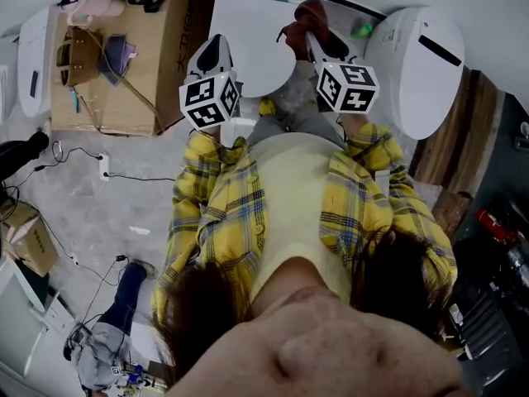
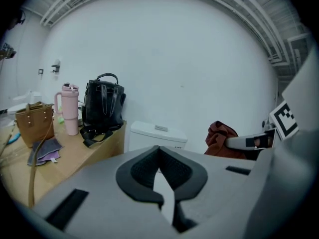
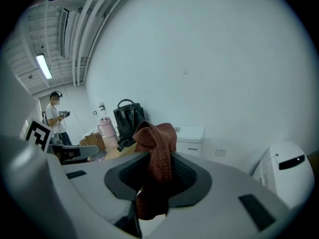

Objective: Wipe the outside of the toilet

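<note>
Before the white toilet [image 1: 248,48], the right hand-held gripper [image 3: 158,176] is clenched on a rust-brown knitted cloth [image 3: 158,143] that bunches past the jaws, presumably as a wiping pad; the left hand-held gripper [image 2: 160,158], pinched together on nothing, is raised alongside, apparently idle.

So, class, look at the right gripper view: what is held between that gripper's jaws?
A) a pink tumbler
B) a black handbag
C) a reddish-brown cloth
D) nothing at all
C: the jaws of the right gripper are closed on the reddish-brown cloth, which bunches above them and hangs below.
</note>
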